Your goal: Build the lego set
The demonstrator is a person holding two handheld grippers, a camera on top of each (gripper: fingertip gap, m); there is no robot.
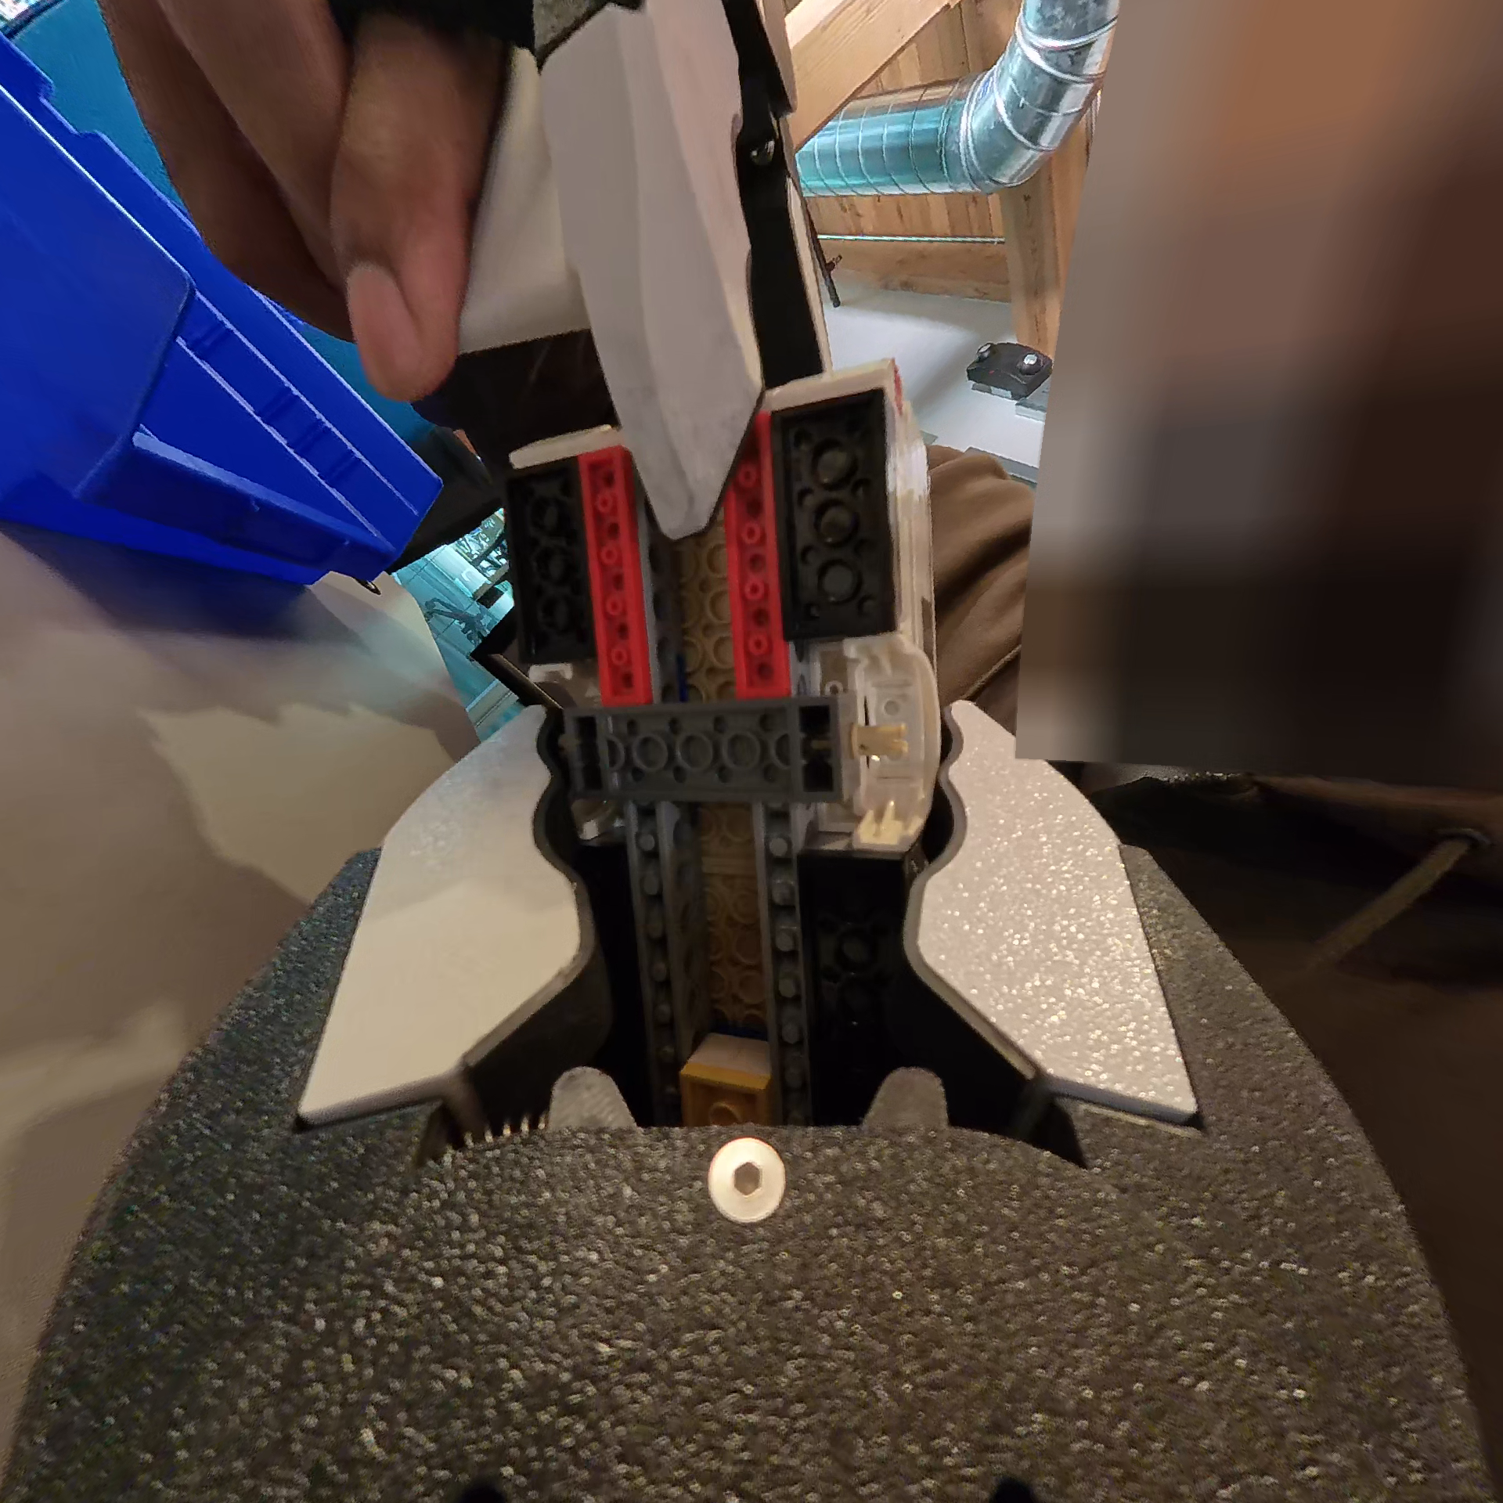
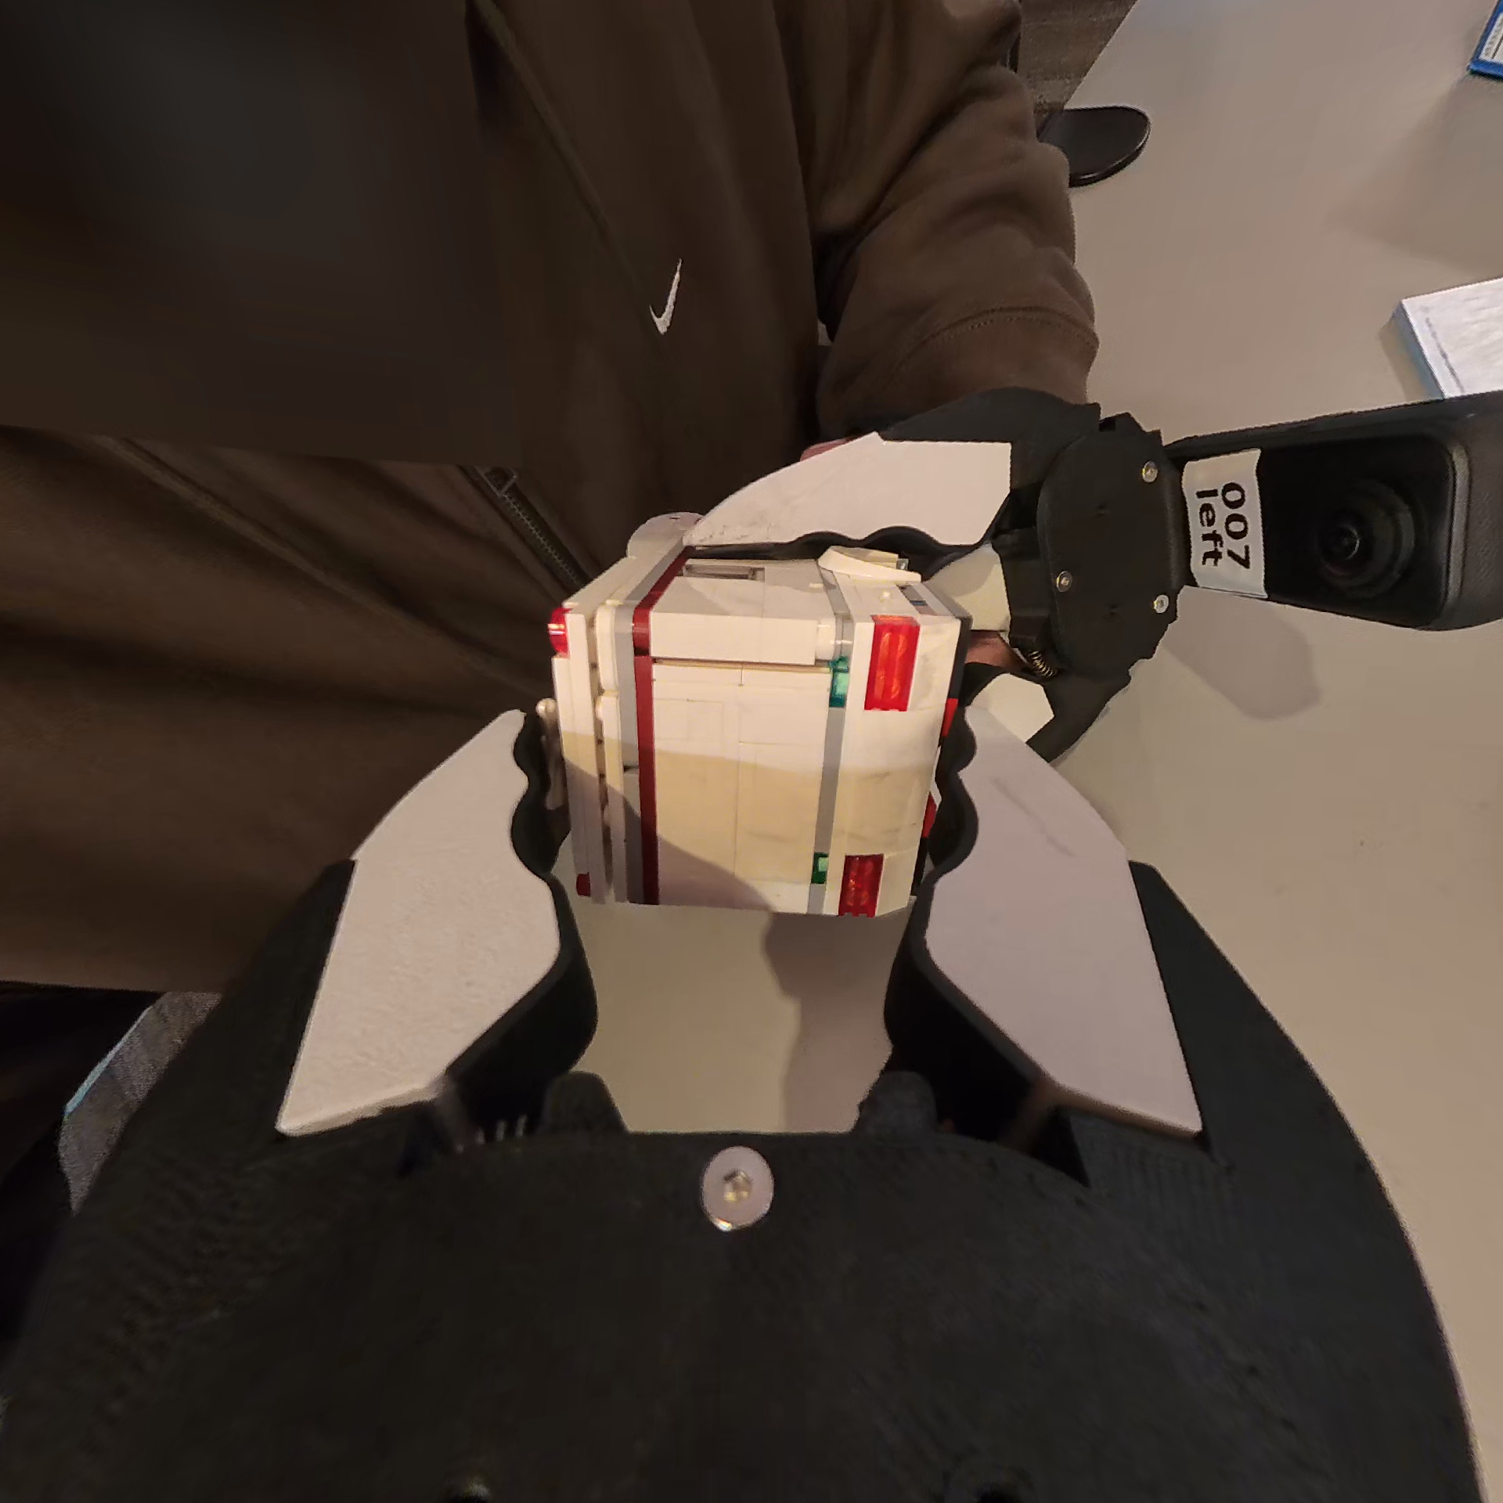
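Spanning both pairs of fingers, a white brick-built model with dark red and grey stripes is held off the pale bench, in front of a person's brown sweatshirt. The right gripper is clamped on 2 opposite sides of the model, its fingers pressed against the walls. The left gripper is closed on the same model from the other side, the studless underside of black, red and tan plates facing its camera. The long axis of the model runs away from the left gripper's camera, between its fingers. A blue bin lies well apart at the left.
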